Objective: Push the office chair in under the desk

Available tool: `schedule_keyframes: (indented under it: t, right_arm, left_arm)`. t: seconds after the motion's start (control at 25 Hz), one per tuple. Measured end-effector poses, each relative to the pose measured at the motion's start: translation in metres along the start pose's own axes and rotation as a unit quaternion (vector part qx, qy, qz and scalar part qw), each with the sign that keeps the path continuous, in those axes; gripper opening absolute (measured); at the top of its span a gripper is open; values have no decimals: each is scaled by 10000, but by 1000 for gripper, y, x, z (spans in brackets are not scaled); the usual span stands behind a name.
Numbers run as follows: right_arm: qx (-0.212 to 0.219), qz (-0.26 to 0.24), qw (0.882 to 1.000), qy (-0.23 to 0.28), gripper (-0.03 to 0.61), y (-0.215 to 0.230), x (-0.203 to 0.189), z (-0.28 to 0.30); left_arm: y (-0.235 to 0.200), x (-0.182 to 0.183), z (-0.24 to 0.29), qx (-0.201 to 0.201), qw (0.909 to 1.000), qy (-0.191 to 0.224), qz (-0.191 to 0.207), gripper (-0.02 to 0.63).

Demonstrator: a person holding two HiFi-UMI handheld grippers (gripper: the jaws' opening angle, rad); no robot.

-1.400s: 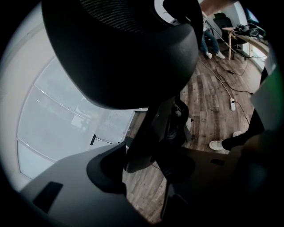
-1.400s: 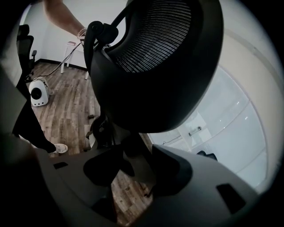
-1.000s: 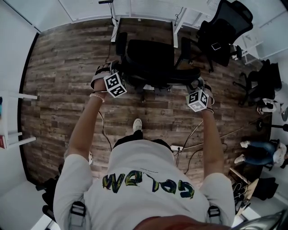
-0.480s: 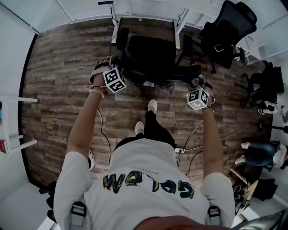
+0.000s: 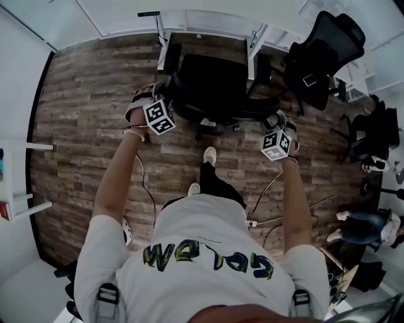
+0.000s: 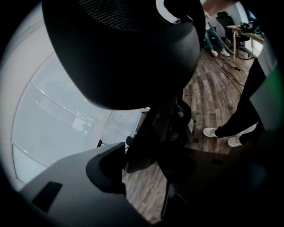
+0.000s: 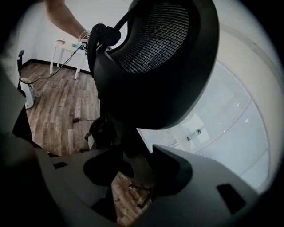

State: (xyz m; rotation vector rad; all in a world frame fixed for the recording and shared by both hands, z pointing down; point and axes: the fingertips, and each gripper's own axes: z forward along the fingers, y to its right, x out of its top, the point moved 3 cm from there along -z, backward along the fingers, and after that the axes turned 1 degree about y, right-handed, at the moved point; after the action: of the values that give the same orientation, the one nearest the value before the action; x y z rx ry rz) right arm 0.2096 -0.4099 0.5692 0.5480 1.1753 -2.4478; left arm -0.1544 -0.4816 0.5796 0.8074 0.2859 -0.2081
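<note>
Down at the near edge, the person's bare arms reach forward over the brown wood-plank floor [image 5: 82,94], and one white shoe [image 5: 210,154] is set ahead of the other. Just beyond the hands, the left gripper [image 5: 158,99] is clamped on the left side of the backrest of the black mesh-backed office chair [image 5: 211,79]. In the left gripper view a dark part of the chair frame fills the gap between the jaws. Over on the other side the right gripper [image 5: 275,123] is clenched on the right side of the same backrest, and the right gripper view shows a dark strut wedged between its jaws, below the mesh. That chair stands on the floor just in front of the white desk [image 5: 208,19], lined up between the desk's two white legs, seat towards it. Further right, well apart, stands a second black chair [image 5: 322,53].
</note>
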Motion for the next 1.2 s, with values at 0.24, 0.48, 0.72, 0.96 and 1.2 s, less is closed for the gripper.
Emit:
schedule_keyframes:
  t: [0.24,0.48,0.72,0.96,1.2]
  right_arm:
    - [30,17,10000,22,212,28,5,39]
    - [52,-23,10000,48,212,63,8,79]
    - [74,-53,9999,99,212,97,10,121]
    - [116,-86,9997,178,211,130,15,163]
    - [115,-131,9995,263,210,160,19,199]
  left_arm:
    - [-33,6,37,-13,10000,-70,-31,222]
    - [-64,14,73,30,9999,-95,-83,224]
    - [-95,24,111,74,9998,-168,-125,224]
    - [-128,31,152,65,9995,-233,-199,224]
    - [-156,37,186,132,9993,-252,-262,224]
